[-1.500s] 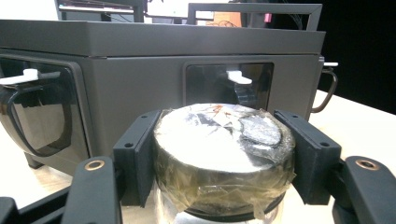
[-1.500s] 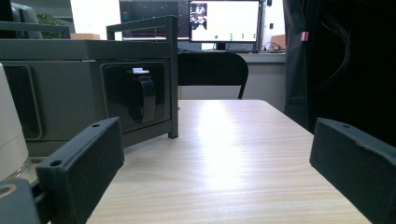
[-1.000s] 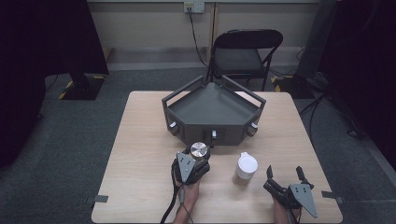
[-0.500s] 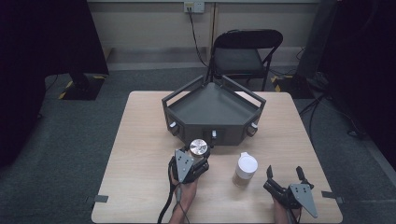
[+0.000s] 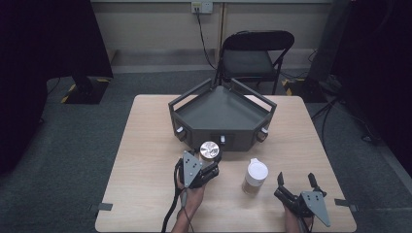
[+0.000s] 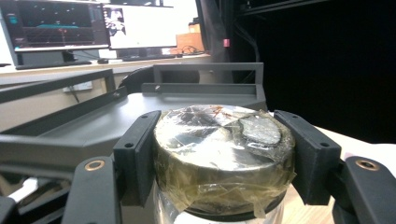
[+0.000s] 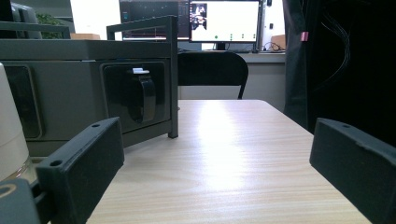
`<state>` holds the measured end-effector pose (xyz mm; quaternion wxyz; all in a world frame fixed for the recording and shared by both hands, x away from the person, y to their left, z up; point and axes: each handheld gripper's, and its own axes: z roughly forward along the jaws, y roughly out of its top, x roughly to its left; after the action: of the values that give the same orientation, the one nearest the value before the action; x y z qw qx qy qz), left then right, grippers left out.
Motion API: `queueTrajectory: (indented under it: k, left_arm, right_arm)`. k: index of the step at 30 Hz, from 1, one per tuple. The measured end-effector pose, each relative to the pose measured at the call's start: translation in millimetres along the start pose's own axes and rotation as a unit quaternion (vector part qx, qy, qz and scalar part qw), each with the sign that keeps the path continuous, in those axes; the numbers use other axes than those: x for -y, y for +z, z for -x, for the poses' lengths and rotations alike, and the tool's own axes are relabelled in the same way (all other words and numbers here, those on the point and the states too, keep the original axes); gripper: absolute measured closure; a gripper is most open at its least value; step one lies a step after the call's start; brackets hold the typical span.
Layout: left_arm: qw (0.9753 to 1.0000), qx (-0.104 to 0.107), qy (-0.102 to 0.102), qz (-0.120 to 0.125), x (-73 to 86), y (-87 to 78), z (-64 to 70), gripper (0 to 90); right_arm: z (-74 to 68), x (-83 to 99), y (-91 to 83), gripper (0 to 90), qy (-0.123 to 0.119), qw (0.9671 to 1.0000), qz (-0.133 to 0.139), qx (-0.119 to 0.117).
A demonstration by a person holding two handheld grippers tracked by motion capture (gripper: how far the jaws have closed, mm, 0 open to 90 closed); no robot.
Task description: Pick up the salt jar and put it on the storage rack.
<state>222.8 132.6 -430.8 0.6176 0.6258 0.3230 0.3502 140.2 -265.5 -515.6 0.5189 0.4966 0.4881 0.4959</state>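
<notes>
In front of the grey tray (image 5: 221, 109), left tool (image 5: 206, 167) grips the jar lid (image 5: 210, 149), nudged slightly farther toward it; right tool (image 5: 295, 182) stays open, idle, beside white bottle (image 5: 255, 177).

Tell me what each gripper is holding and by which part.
The left gripper clamps a jar by the sides of its silver lid, one jaw on each side. The right gripper is open and holds nothing.

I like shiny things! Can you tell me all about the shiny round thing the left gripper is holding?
It is a jar with a round silvery metal lid, wrapped in crinkly clear film. Below the lid a bit of clear body shows. It stands upright, just in front of the grey tray. The left gripper squeezes the lid from both sides with its black jaws.
</notes>
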Motion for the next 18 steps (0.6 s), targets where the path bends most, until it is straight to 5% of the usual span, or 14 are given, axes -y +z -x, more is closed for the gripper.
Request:
queueTrajectory:
  k: [9, 18]
  left_arm:
    - [0.9995, 0.029, 0.009, 0.001, -18.6, 9.2, -14.5, 35.0]
    - [0.9995, 0.031, 0.008, 0.001, -36.1, 21.3, -33.8, 35.0]
  right_arm:
    - [0.1, 0.1, -0.2, 1.4, 0.0, 1.0, 0.0, 0.0]
    - [0.2, 0.0, -0.3, 1.4, 0.0, 1.0, 0.0, 0.0]
